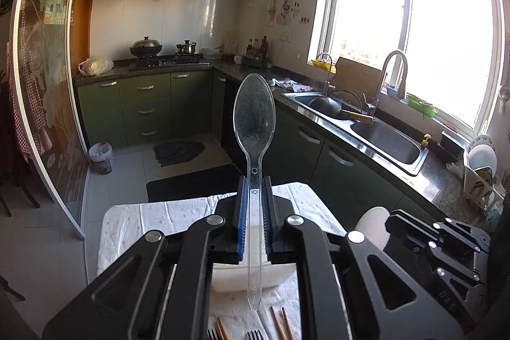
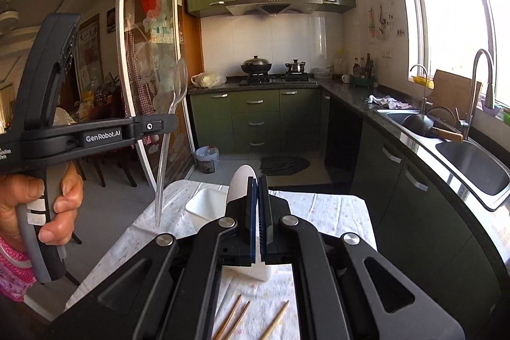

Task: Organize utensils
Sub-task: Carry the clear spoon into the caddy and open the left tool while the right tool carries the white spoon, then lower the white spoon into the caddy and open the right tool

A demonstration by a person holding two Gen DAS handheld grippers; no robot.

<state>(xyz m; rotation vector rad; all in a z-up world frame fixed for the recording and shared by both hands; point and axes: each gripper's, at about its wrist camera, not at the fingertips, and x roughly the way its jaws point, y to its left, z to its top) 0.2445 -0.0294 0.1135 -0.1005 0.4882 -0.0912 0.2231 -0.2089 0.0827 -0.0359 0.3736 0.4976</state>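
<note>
table: white flowery cloth over it, sits in the middle of a green kitchen, everything else is on or above it
left gripper: held up above the table, blue pads squeezed tight on the clear spoon's handle
right gripper: also up over the table, pads nearly together with a white spoon pinched between them
hand: wrapped round the left gripper's grip, seen from the right wrist
tub: white square one on the cloth, past the chopsticks, partly behind the right gripper
clear spoon: upright, bowl at the top, handle tip hanging below the pads over the tub
white spoon: bowl sticks up past the pads, rest is hidden
chopsticks: wooden, loose on the cloth at the near edge
forks: two sets of dark tines just peeking in beside the chopsticks
</note>
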